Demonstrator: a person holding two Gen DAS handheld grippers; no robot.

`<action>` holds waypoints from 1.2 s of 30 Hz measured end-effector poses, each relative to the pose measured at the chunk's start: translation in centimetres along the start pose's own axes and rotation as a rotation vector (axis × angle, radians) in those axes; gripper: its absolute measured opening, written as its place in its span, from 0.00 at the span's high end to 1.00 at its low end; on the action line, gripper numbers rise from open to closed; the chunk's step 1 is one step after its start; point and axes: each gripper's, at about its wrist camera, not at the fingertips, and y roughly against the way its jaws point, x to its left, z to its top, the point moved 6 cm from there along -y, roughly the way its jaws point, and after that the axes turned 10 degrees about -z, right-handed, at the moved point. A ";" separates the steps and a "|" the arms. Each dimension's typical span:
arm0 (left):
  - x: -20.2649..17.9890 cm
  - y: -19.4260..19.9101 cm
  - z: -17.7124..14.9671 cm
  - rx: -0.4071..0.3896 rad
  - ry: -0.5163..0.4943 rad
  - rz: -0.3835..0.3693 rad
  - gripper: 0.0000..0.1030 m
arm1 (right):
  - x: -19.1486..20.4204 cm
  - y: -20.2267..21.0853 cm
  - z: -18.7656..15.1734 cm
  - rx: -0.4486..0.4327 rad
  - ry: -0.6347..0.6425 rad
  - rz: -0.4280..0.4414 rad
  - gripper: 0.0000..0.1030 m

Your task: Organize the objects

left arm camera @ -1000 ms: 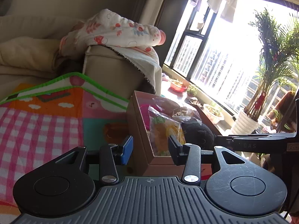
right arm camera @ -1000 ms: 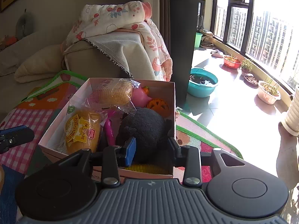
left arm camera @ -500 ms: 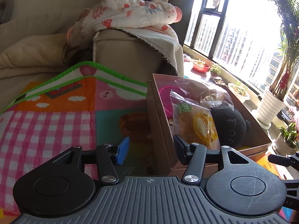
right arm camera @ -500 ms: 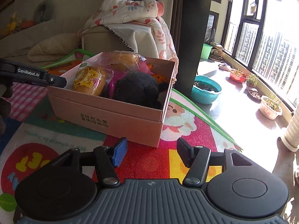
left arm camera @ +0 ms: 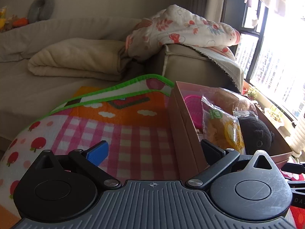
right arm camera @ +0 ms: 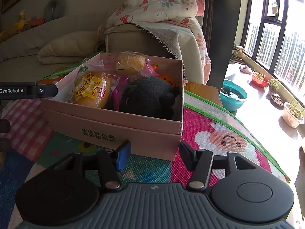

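My left gripper (left arm camera: 155, 153) stands with its jaws spread wide and holds nothing; the near wall of the cardboard box (left arm camera: 183, 133) rises between its fingers, the blue pad (left arm camera: 97, 152) over the mat and the black finger (left arm camera: 212, 150) on the box's inner side. Whether either finger touches the wall cannot be told. My right gripper (right arm camera: 154, 155) is likewise parted and empty, low before the box (right arm camera: 114, 126), its fingers straddling the near right corner without visible contact.

The box sits on a colourful play mat (left arm camera: 118, 133), open at the top and filled. Inside, on the left, lies a bagged yellow bun (right arm camera: 89, 89); beside it, to the right, sits a black plush toy (right arm camera: 148, 97). A second wrapped bun (right arm camera: 130, 63) rests higher, toward the back wall. A bright pink plastic toy (right arm camera: 118, 93) shows between the yellow bun and the plush, and an orange item (right arm camera: 167, 79) sits behind the plush, too hidden to identify. In the left view the same bun (left arm camera: 223, 131), plush (left arm camera: 255, 135) and a round pink piece (left arm camera: 193, 106) appear along the box's length.

Behind the mat stands a beige sofa (right arm camera: 133, 40), its arm draped with a flowered blanket (right arm camera: 158, 9). A folded cream blanket (left arm camera: 76, 59) lies on the seat. To the right, near the window, a teal basin (right arm camera: 233, 97) and several plant pots (right arm camera: 292, 114) stand on the floor.
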 end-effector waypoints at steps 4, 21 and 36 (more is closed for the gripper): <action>0.3 0.0 0.2 -0.011 -0.004 -0.005 0.00 | 0.5 0.5 -0.2 -0.011 0.003 -0.015 0.43; -5.3 7.8 -10.2 0.080 -0.097 0.042 0.00 | 0.9 5.5 -7.7 0.084 -0.084 -0.034 0.00; -5.7 6.8 -10.7 0.116 -0.134 0.114 0.00 | 0.9 4.8 -7.6 0.018 -0.101 -0.049 0.00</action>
